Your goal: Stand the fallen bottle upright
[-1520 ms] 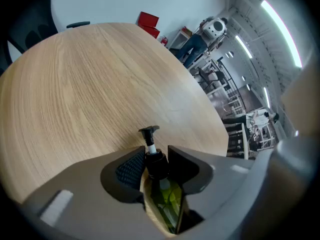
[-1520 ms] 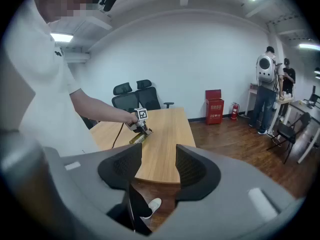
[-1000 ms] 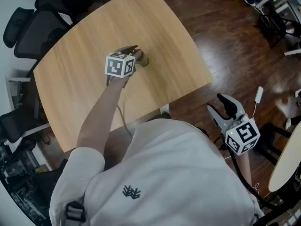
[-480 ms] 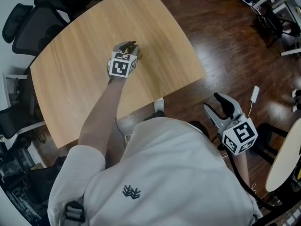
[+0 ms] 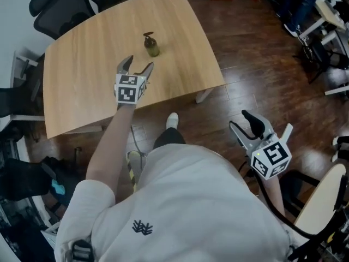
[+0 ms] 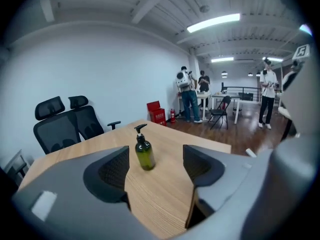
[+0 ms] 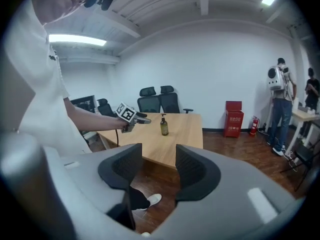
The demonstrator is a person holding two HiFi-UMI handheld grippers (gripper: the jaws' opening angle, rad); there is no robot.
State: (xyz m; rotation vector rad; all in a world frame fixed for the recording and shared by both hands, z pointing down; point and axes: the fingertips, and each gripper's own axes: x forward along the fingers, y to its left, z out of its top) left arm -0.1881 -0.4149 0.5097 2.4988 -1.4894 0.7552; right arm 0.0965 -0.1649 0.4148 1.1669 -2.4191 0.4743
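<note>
L gripper was down on the bottle w/ jaws closed round it. Now it's off and pulled back toward 7 o'clock, jaws opening, nothing betw. them. Bottle was mostly hidden under the gripper; now it's in plain sight, standing upright on its own on the table, pump on top, at approx 1 o'clock from the gripper tips w/ a clear gap. Head view shifted too: table now sits higher in frame, toward 12 o'clock. R gripper drifted slightly toward 9 o'clock in frame.
</note>
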